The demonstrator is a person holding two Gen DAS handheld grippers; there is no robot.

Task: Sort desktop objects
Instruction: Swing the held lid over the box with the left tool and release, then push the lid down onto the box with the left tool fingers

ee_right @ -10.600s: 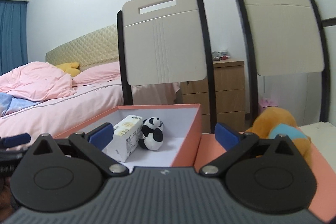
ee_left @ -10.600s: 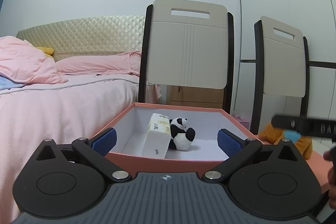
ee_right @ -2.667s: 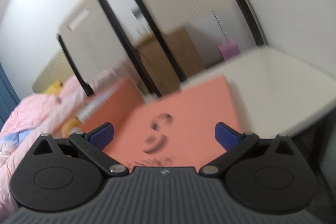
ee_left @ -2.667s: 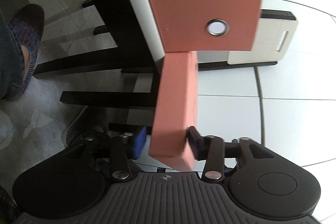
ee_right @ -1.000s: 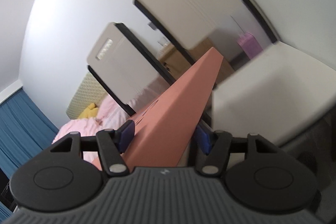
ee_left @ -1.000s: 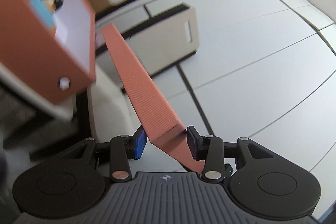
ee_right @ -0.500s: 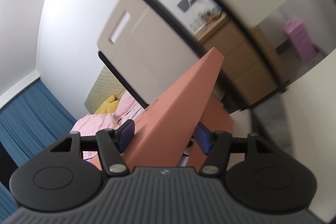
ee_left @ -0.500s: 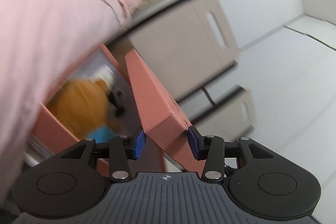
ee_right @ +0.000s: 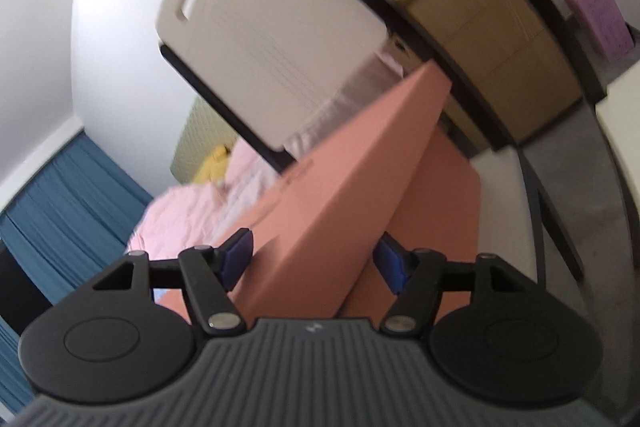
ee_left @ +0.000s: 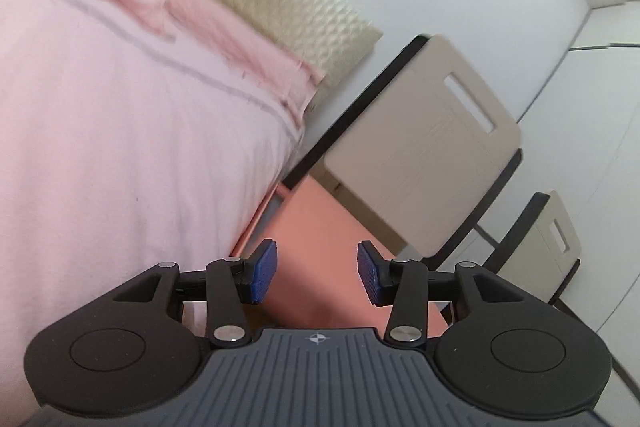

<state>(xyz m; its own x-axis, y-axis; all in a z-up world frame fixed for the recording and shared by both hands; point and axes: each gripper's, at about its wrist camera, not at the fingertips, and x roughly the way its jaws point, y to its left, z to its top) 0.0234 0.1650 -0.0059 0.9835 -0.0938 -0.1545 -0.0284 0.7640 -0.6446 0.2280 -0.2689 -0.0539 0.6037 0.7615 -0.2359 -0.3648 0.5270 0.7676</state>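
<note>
The salmon-pink box lid (ee_left: pixel 316 251) lies over the pink box, whose rim (ee_left: pixel 256 223) shows at its left; the box's contents are hidden. My left gripper (ee_left: pixel 317 277) is just above the lid's near end with its blue pads apart, off the lid. In the right wrist view the same lid (ee_right: pixel 340 187) runs away from me, tilted, over the box's side wall (ee_right: pixel 444 195). My right gripper (ee_right: pixel 316 259) is shut on the lid's near end, a blue pad on each side.
A pink bed (ee_left: pixel 120 147) with a quilted headboard (ee_left: pixel 272 3) fills the left. Two beige chairs with black frames (ee_left: pixel 420 155) (ee_left: pixel 556 239) stand behind the box. A wooden nightstand (ee_right: pixel 492 39), blue curtain (ee_right: pixel 60 199) and white tabletop (ee_right: pixel 504 211) show in the right wrist view.
The lid has come down over the box, hiding the toys. My left gripper's pads have opened and let go of the lid. My right gripper stays shut on it.
</note>
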